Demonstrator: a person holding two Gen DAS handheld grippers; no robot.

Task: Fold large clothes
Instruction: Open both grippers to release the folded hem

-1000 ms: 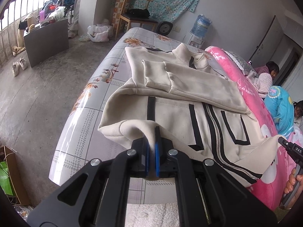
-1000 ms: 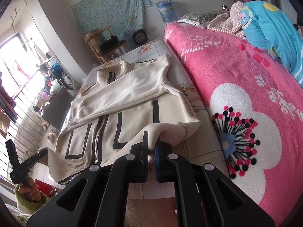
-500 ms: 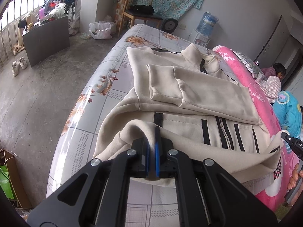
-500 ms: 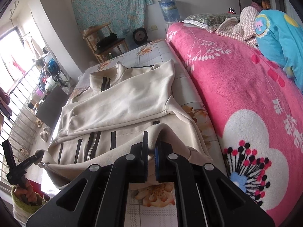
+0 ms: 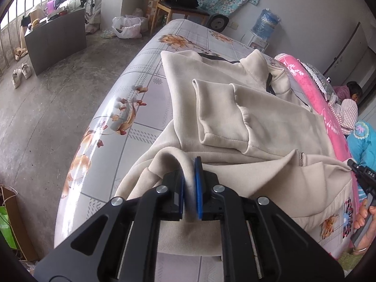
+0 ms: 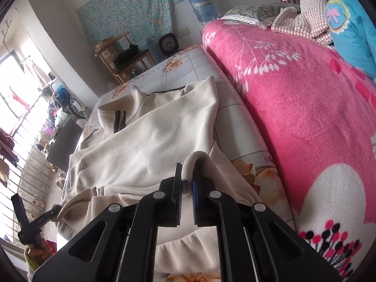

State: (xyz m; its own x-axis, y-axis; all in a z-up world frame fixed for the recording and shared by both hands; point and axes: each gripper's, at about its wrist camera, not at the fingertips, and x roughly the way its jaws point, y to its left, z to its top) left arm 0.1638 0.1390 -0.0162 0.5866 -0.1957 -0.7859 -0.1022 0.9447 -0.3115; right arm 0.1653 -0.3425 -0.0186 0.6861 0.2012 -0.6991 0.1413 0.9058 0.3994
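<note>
A cream zip jacket [image 5: 246,108] lies on a floral-print bed [image 5: 131,87], its near hem doubled over the folded sleeves. The left gripper [image 5: 189,181] and right gripper [image 6: 186,183] each have a fold of that hem between narrow jaws that are easing apart; whether the pads still press the cloth is hard to judge. A pink blanket [image 6: 293,98] lies just to the right.

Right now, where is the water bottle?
In the left wrist view the water bottle stands top right, against the wall, beyond the bed's far end, right of the chair.
</note>
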